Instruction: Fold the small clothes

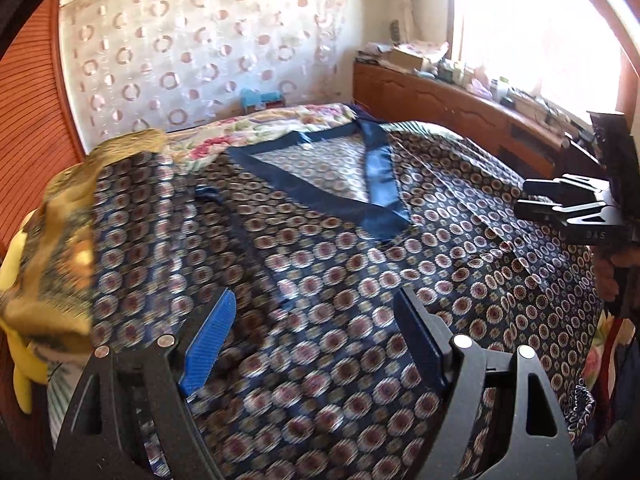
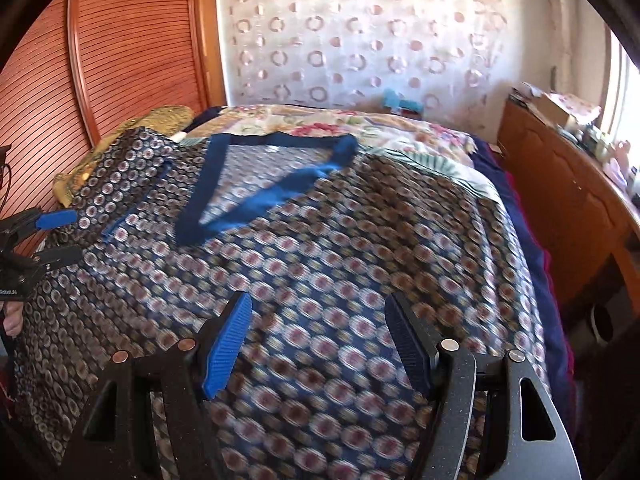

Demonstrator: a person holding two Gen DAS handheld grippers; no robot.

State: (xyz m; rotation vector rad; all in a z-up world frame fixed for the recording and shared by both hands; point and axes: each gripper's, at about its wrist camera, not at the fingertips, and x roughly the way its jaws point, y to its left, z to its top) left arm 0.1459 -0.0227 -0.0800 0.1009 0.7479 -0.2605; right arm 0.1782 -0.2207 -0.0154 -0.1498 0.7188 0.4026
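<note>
A navy top point(image 1: 320, 264) printed with round medallions lies spread flat on the bed, its blue V-neck trim point(image 1: 380, 184) pointing away from me. My left gripper point(image 1: 316, 296) hovers open over the lower left of the top point(image 2: 320, 248), with nothing between its fingers. My right gripper point(image 2: 319, 298) hovers open over the lower right part, also with nothing in it. The right gripper point(image 1: 528, 200) shows at the right edge of the left wrist view. At the left edge of the right wrist view the left gripper point(image 2: 74, 236) appears, with a hand below it.
A floral bedspread point(image 1: 256, 124) lies under the top. A crumpled olive-gold cloth point(image 1: 68, 216) sits at the left by a slatted wooden door point(image 2: 132, 48). A wooden headboard shelf point(image 1: 448, 96) with clutter runs along the right under a bright window. A patterned curtain point(image 2: 360, 40) hangs behind.
</note>
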